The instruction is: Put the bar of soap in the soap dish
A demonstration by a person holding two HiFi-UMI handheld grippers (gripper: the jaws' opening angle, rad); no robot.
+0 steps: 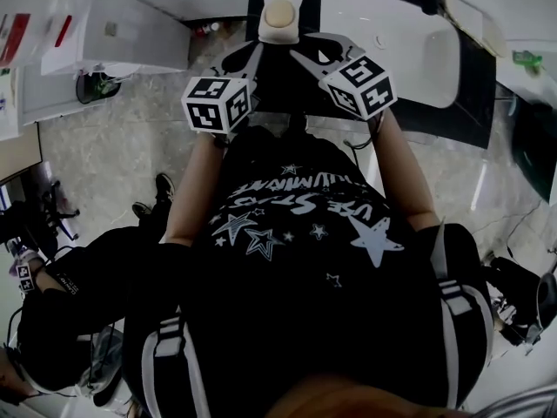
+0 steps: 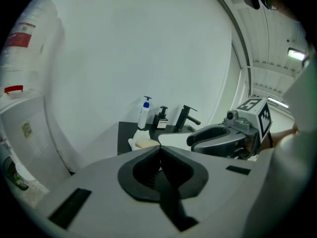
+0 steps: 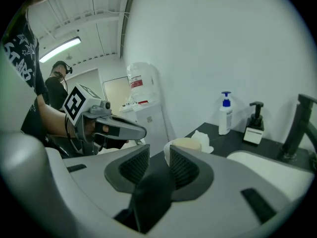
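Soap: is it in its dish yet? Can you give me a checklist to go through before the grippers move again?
1. The bar of soap lies in the soap dish: ok.
2. The soap dish stands on the dark counter, beside the sink: ok.
3. The right hand-held gripper is empty, with its jaws apart: ok.
4. The left hand-held gripper holds nothing, and its jaws are together: ok.
5. The soap sits flat and does not hang over the rim: cannot tell, it shows too small.
6. Both grippers are clear of the dish, so pulling away won't knock it: cannot tell, their tips look close to it from above.
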